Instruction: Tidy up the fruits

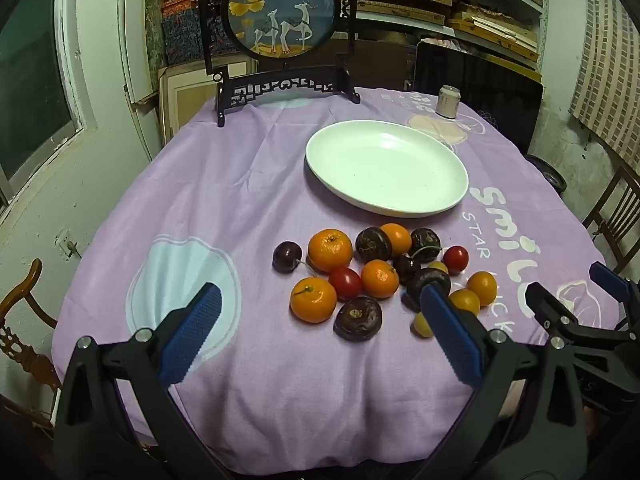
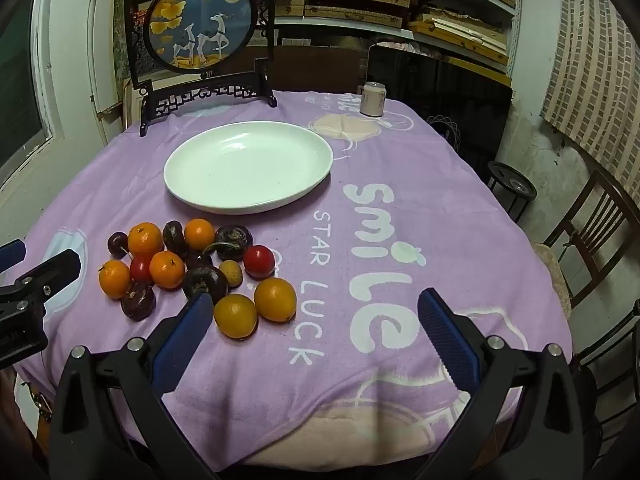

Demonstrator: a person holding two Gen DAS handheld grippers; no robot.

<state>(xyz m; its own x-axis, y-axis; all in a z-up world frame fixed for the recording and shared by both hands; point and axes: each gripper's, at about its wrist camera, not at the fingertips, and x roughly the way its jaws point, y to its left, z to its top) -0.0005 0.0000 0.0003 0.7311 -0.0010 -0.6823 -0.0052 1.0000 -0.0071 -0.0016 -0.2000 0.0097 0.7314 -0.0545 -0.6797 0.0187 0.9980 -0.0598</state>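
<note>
A pile of fruit lies on the purple cloth: several oranges [image 1: 330, 250], red tomatoes [image 1: 345, 282], dark cherries [image 1: 287, 256] and dark brown round fruits [image 1: 358, 318]. The pile also shows in the right wrist view, with an orange [image 2: 275, 299] nearest. An empty white plate [image 1: 436, 196] [image 2: 192, 196] stands behind the pile. My left gripper [image 1: 322, 300] is open and empty, hovering just in front of the pile. My right gripper [image 2: 316, 308] is open and empty, to the right of the pile over the "smile" lettering.
A black framed deer screen [image 1: 280, 20] [image 2: 200, 28] stands at the table's far edge. A can [image 1: 448, 101] [image 2: 373, 98] stands at the far right. Wooden chairs [image 2: 592, 232] stand beside the table. Shelves of boxes fill the back wall.
</note>
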